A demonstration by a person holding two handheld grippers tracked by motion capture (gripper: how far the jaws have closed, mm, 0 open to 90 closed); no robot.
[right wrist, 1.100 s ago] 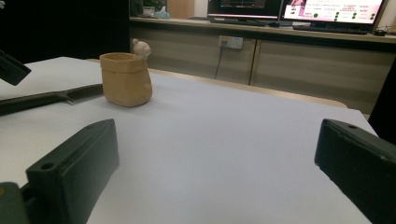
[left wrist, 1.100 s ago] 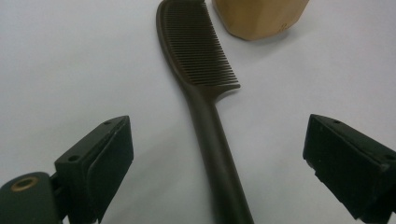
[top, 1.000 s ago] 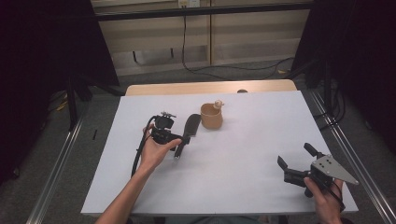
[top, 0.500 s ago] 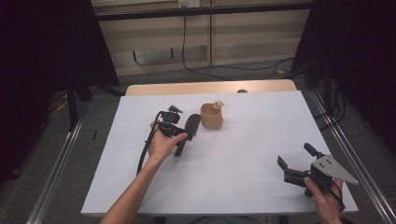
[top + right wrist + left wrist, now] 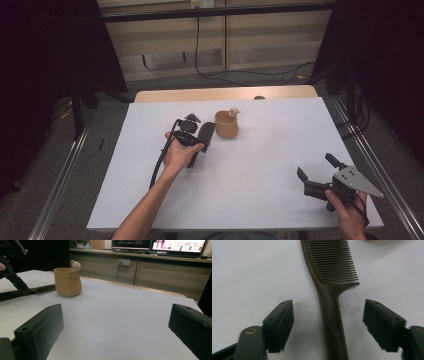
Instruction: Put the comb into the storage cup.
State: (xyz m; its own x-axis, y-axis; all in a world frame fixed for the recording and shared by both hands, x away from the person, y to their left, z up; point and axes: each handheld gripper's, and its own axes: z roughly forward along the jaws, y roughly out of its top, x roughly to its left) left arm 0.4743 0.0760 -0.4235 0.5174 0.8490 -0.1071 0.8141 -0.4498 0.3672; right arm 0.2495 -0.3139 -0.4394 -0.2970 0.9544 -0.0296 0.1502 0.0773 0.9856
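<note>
Near the front edge, right gripper (image 5: 316, 175) idle over the white table (image 5: 280, 150), jaws wide apart, nothing between them. Farther in, left gripper (image 5: 328, 325) lowered over the dark comb (image 5: 329, 290), jaws just closing yet not touching, handle lying flat between them, teeth pointing away. Beyond, just beside the comb's toothed end, a tan cup (image 5: 226, 124) standing upright. Grasp nearly set, apparently; clamping and lifting not yet done.

One dark comb (image 5: 329, 290), one tan cup (image 5: 226, 125), two handheld grippers, left (image 5: 328, 325) and right (image 5: 117, 332), one white table (image 5: 280, 150)
</note>
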